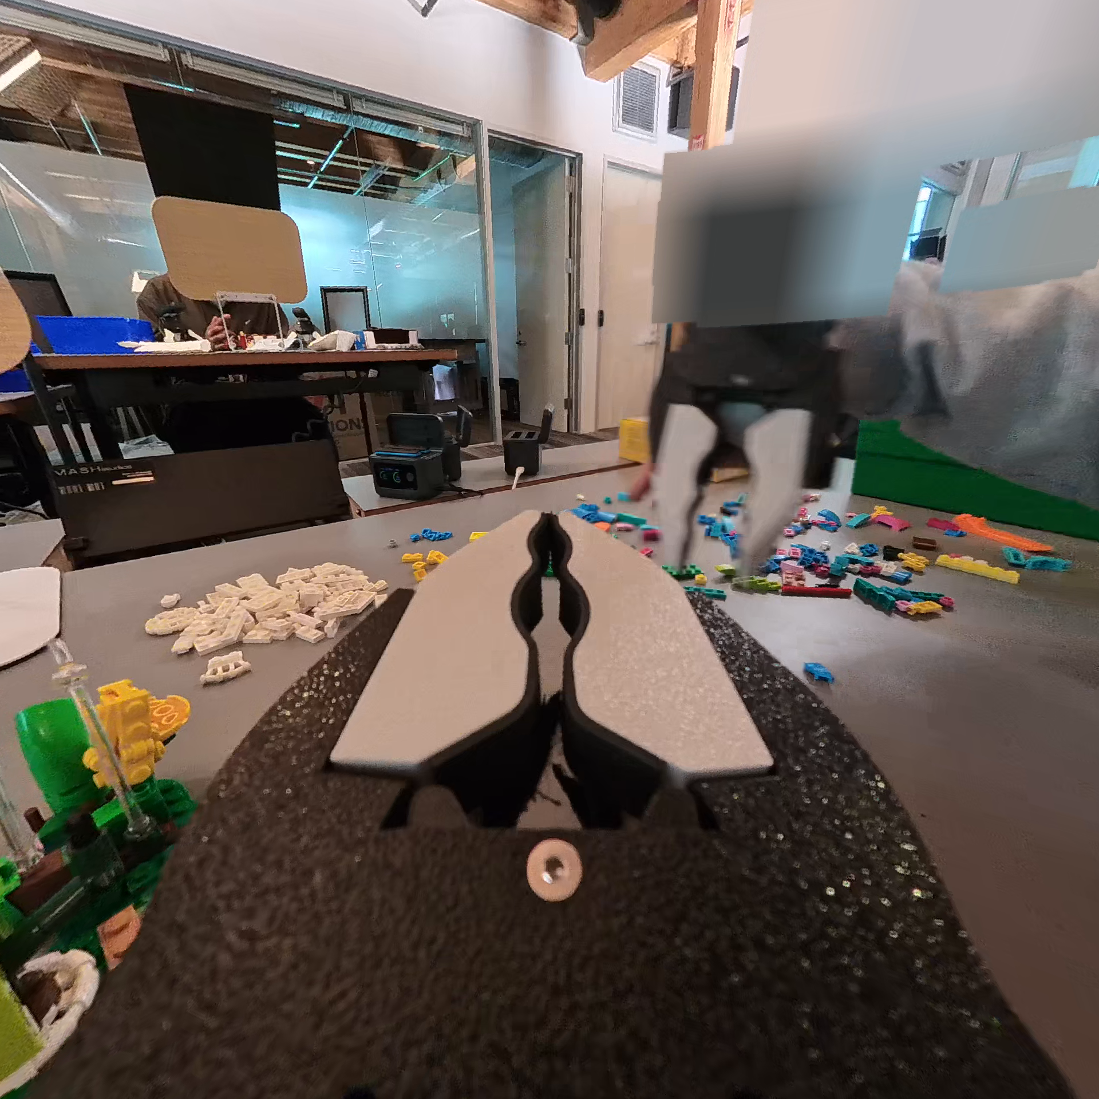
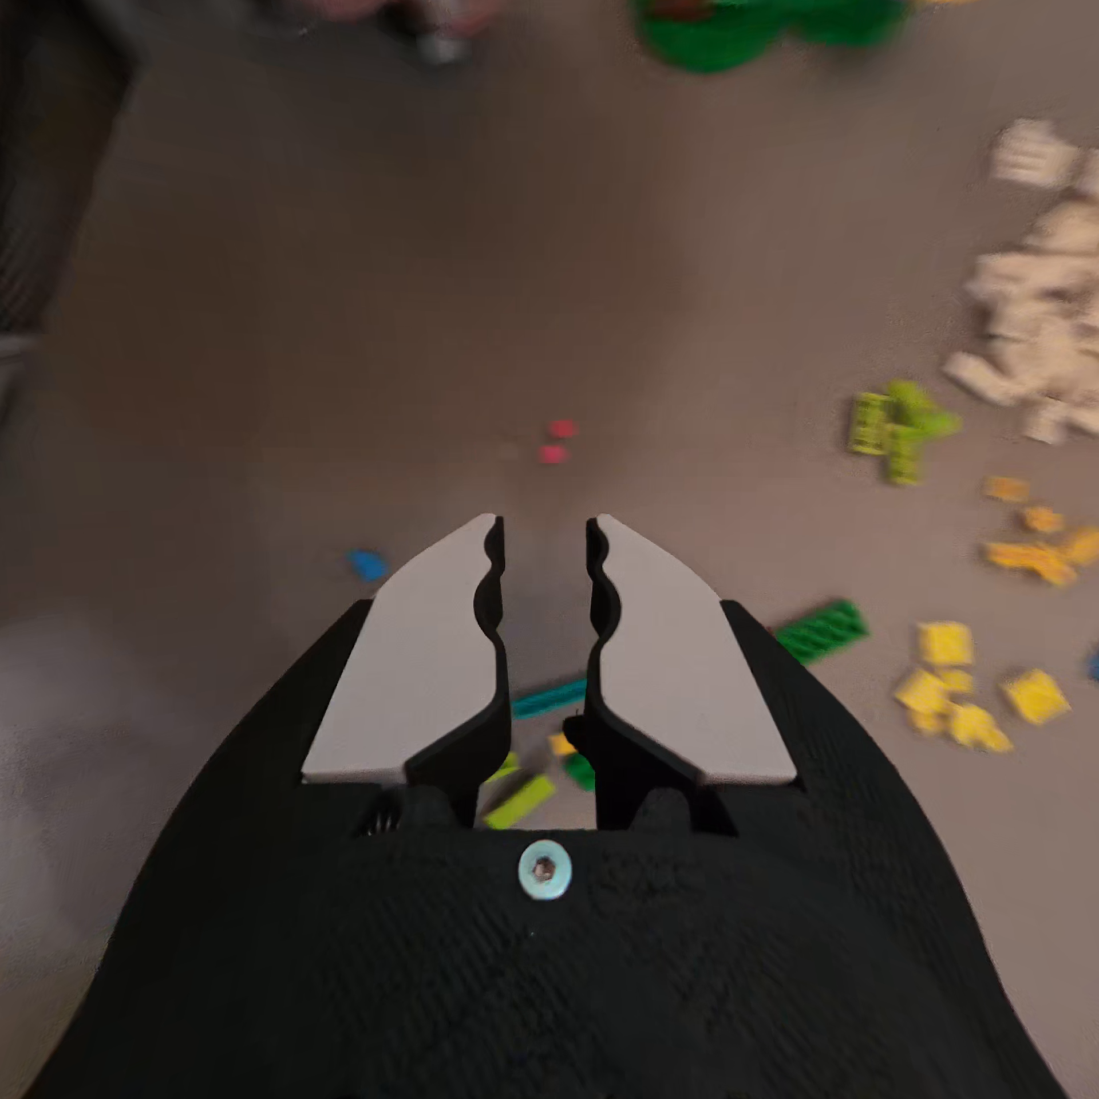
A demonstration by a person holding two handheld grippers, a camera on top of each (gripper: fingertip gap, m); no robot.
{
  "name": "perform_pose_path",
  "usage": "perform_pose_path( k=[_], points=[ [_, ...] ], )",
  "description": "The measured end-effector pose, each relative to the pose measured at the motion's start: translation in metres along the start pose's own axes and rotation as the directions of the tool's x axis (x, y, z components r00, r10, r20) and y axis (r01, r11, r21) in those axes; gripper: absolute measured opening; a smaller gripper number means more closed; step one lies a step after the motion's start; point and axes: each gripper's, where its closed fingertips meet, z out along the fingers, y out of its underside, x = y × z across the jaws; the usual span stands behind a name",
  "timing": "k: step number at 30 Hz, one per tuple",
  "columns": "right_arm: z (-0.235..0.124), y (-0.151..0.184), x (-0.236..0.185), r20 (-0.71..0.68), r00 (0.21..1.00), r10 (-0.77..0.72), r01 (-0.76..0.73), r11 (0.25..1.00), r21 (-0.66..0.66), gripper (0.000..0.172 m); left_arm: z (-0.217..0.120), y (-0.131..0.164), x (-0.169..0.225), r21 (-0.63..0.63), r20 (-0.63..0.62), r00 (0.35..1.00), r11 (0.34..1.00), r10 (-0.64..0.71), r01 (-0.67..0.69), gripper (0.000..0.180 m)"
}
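My left gripper (image 1: 550,522) is shut, its tips pressed together with nothing between them. It hovers over the grey table (image 1: 892,743), between a pile of white bricks (image 1: 267,600) and a scatter of coloured bricks (image 1: 862,565). My right gripper (image 2: 544,523) is open and empty, and its view is blurred by motion. It is over bare table, with two small pink bricks (image 2: 559,440) ahead of it. The right gripper also shows in the left wrist view (image 1: 713,559), fingertips pointing down among the coloured bricks, close to a green brick (image 1: 684,572) and a lime brick (image 1: 755,584).
A green and yellow brick model (image 1: 89,803) stands at the near left, with a white plate (image 1: 24,612) behind it. A green box (image 1: 951,476) and black charger cases (image 1: 410,470) stand at the far side. The right wrist view shows white (image 2: 1041,321), lime (image 2: 898,434) and yellow bricks (image 2: 963,684).
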Motion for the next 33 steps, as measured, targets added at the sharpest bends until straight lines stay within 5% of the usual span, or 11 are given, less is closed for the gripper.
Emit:
perform_pose_path(
  k=[5,12,18,22,26,30,33],
  points=[
    [0.023,0.018,-0.077,0.091,0.986,-0.137,0.149,0.979,-0.142,0.025,0.0,0.0,0.0,0.003,-0.006,1.0,1.0,-0.018,0.018,0.0],
    [0.037,0.036,-0.071,0.026,0.969,-0.246,0.246,0.944,-0.222,0.02,-0.001,-0.001,-0.001,0.011,-0.007,1.0,1.0,-0.025,0.025,0.0],
    [0.035,0.042,-0.067,0.066,0.982,-0.18,0.191,0.943,-0.272,0.006,-0.001,-0.001,-0.001,0.005,-0.003,1.0,1.0,-0.022,0.022,0.0],
    [0.011,0.024,0.012,-0.23,0.94,-0.252,0.185,0.944,-0.274,0.006,0.0,0.0,0.0,0.001,-0.007,1.0,1.0,-0.013,0.013,0.0],
    [-0.018,0.014,0.14,-0.614,0.782,-0.11,0.004,0.985,-0.171,0.006,0.0,0.0,0.001,0.002,-0.013,1.0,1.0,-0.007,0.007,0.0],
    [-0.008,0.04,0.215,-0.692,0.697,0.188,-0.245,0.969,0.017,0.006,0.0,0.0,0.002,-0.002,-0.013,1.0,1.0,0.007,-0.007,0.0],
    [-0.006,0.052,0.241,-0.723,0.645,0.247,-0.314,0.948,0.044,0.006,0.0,0.001,0.003,-0.004,-0.015,1.0,1.0,0.012,-0.012,0.0]
  ],
)
